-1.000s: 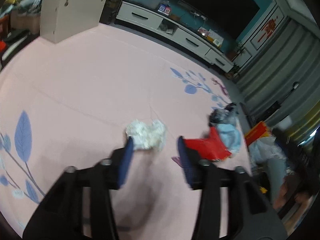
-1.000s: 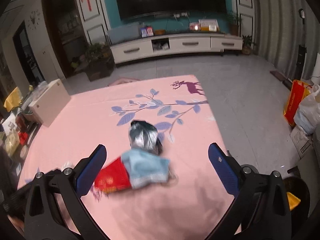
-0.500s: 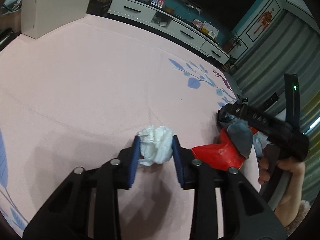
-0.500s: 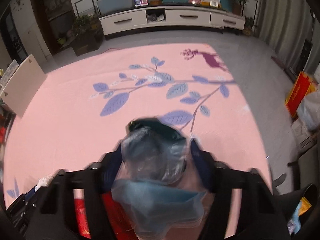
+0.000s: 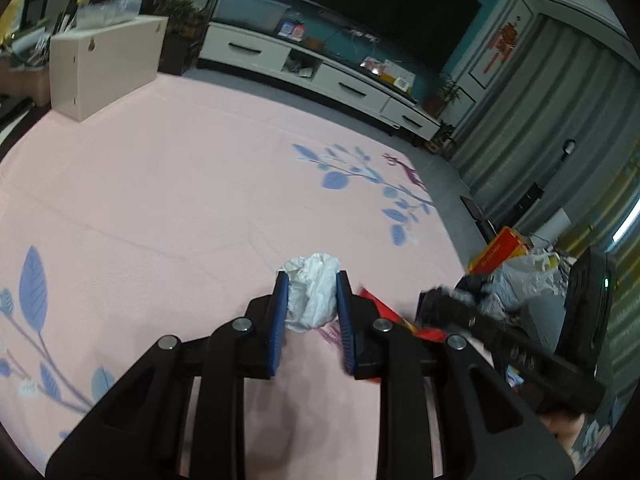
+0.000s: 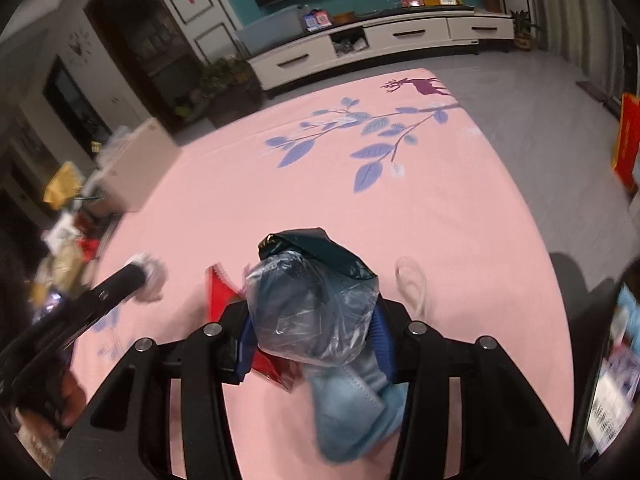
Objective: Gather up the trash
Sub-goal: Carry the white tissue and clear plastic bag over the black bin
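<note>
A: What are the fingers of the left gripper (image 5: 311, 306) doing?

B: They are drawn close together, blue pads pressed on either side of a crumpled white tissue (image 5: 313, 294). The wad is soft and creased, bulging above the pad tips, and it sits just over the pink mat (image 5: 160, 184).

A: And the right gripper (image 6: 316, 340)?

B: Its fingers are set wider, clenched around a clear plastic bag (image 6: 314, 308). The film is thin, glossy and wrinkled, with something dark inside and a dark green flap at the top. A pale blue face mask (image 6: 352, 412) hangs limp below the bag between the fingers (whether the pads pinch it too, I cannot tell).

A: Anything else near it?

B: A red wrapper (image 6: 219, 290) with a serrated edge lies flat on the mat just left of the bag, partly under the gripper. In the left wrist view the same wrapper (image 5: 380, 306) shows just right of the tissue.

A: And the mat itself?

B: Smooth, matte pink, printed with blue leaves (image 6: 370, 152) on a branch and a small purple deer (image 6: 420, 86). A beige box (image 5: 104, 66) stands at its far corner.
</note>
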